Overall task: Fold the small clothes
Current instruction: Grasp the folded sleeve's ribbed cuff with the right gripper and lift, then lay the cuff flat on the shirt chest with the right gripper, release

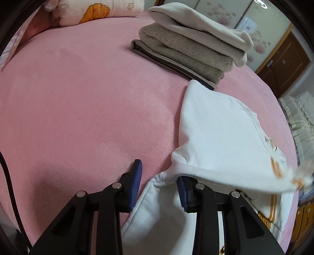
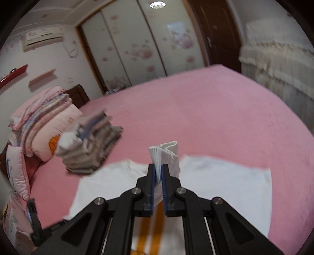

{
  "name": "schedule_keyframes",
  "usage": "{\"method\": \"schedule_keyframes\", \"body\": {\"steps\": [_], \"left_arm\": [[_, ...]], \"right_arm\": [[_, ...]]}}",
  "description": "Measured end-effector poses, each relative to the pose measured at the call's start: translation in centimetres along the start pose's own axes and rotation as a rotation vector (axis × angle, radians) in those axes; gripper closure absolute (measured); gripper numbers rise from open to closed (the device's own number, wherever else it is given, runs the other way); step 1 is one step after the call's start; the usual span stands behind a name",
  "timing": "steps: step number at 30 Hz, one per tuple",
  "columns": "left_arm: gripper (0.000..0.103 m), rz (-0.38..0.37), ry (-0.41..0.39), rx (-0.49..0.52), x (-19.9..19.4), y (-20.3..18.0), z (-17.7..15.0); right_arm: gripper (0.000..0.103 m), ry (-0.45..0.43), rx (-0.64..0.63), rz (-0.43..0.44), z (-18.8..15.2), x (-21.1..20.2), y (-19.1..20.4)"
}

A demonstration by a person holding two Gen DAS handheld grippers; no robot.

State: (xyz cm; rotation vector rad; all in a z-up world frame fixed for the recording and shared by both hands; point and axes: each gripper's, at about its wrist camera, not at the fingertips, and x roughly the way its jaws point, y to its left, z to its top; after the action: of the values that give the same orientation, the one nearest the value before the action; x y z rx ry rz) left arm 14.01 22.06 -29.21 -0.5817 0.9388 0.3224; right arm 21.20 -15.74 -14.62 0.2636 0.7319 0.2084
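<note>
White sweatshirt lies lower right on the pink bedsheet, my left gripper with jaws apart around its sleeve edge, my right gripper clamped on the ribbed cuff at frame center, folded towel stack upper right.

Both wrist views low over pink bed, sharing folded stack

Soft, even indoor light falls across the pink bed; a ceiling lamp glares overhead. Fisheye curvature darkens the corners, and motion blur smears the folded stack in the right wrist view.
</note>
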Motion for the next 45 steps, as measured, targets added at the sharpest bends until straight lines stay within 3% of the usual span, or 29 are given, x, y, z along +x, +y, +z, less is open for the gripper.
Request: {"method": "schedule_keyframes", "body": {"steps": [4, 8, 12, 16, 18, 22, 27, 32, 37, 40, 42, 43, 45], "left_arm": [[0.07, -0.008, -0.001, -0.035, -0.3, 0.3, -0.2], [0.07, -0.005, 0.006, -0.018, -0.6, 0.2, -0.6], [0.069, 0.002, 0.034, 0.028, -1.3, 0.0, -1.0], [0.069, 0.024, 0.08, 0.105, -2.4, 0.1, -1.7], [0.069, 0.036, 0.092, 0.136, -3.2, 0.1, -1.9], [0.068, 0.046, 0.062, 0.145, -4.6, 0.1, -0.8], [0.065, 0.036, 0.009, 0.101, -3.8, -0.6, 3.1], [0.061, -0.001, 0.046, 0.103, 0.6, -2.8, 7.7], [0.061, -0.073, 0.144, 0.128, 5.8, -4.4, 10.5], [0.061, -0.074, 0.166, 0.149, 7.9, -5.0, 11.3], [0.061, -0.092, 0.154, 0.155, 8.6, -5.2, 11.7], [0.062, -0.101, 0.15, 0.149, 8.8, -5.2, 12.0], [0.096, -0.137, 0.141, 0.151, 8.8, -5.3, 12.3]], "right_arm": [[0.096, 0.108, 0.138, -0.018, -4.8, 1.4, -3.5], [0.091, 0.185, 0.242, -0.015, -7.5, 1.6, -6.0], [0.088, 0.225, 0.272, -0.046, -7.8, 0.9, -7.5], [0.069, 0.198, 0.251, -0.046, -6.0, -0.3, -7.8], [0.065, 0.194, 0.224, -0.046, -5.0, -0.3, -8.0], [0.065, 0.225, 0.182, -0.028, -3.1, 2.2, -7.9], [0.065, 0.3, 0.165, 0.005, -2.4, 6.5, -8.0], [0.065, 0.353, 0.173, 0.021, -2.7, 8.9, -8.3], [0.066, 0.345, 0.13, 0.064, -2.8, 8.6, -8.0], [0.085, 0.341, 0.081, 0.065, -2.9, 8.4, -7.6], [0.088, 0.323, 0.06, 0.063, -2.8, 8.2, -7.3], [0.089, 0.312, 0.039, 0.054, -2.7, 8.0, -7.1], [0.091, 0.285, -0.015, 0.023, -2.5, 7.8, -6.1]]}}
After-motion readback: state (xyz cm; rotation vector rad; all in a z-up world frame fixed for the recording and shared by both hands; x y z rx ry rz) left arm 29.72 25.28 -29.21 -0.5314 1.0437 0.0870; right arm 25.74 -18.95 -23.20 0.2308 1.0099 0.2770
